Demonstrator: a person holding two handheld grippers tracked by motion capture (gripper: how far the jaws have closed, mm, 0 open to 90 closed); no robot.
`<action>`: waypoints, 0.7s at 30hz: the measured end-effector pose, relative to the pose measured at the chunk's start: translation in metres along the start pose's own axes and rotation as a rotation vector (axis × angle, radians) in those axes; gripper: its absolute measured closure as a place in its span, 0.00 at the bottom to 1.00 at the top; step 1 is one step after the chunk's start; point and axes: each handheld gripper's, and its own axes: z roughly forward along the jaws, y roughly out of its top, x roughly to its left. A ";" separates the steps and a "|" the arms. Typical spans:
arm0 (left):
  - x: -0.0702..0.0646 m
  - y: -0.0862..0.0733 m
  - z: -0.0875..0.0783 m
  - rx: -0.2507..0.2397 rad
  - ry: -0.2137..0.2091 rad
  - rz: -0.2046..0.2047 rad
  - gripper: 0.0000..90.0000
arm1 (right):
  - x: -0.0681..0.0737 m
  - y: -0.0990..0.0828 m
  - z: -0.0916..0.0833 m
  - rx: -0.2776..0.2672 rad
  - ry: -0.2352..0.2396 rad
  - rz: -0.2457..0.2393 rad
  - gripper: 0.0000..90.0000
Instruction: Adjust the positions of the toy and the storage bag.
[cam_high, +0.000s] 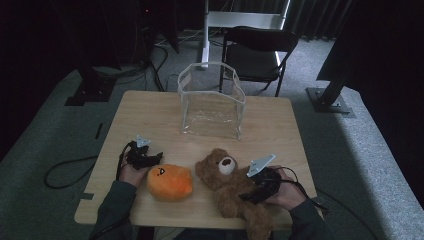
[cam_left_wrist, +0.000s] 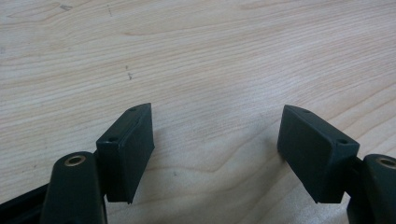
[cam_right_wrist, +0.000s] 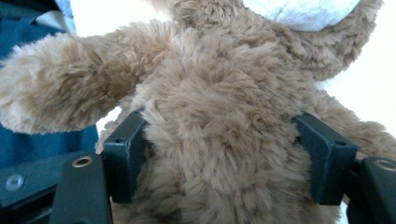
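Observation:
A brown teddy bear lies on its back near the front edge of the wooden table, head toward the middle. My right gripper comes in from the right, shut on the bear's torso; both pads sink into the fur at the sides, and one furry arm sticks out to the left in the right gripper view. An orange round plush with a small face sits left of the bear. My left gripper rests just behind the orange plush, and its jaws stand open over bare wood.
A clear plastic bag-like container stands upright and open-topped at the middle back of the table. A black chair is behind the table, and cables lie on the grey floor at the left.

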 end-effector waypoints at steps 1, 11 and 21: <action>0.000 0.000 0.000 0.000 0.000 0.000 0.31 | 0.000 0.000 0.000 0.000 0.000 0.000 0.31; 0.002 0.021 -0.006 -0.027 -0.027 0.015 0.38 | -0.008 0.000 -0.016 -0.105 -0.005 0.012 0.30; 0.006 0.045 -0.013 -0.075 -0.105 -0.004 0.41 | -0.034 0.008 -0.035 -0.265 -0.105 0.096 0.51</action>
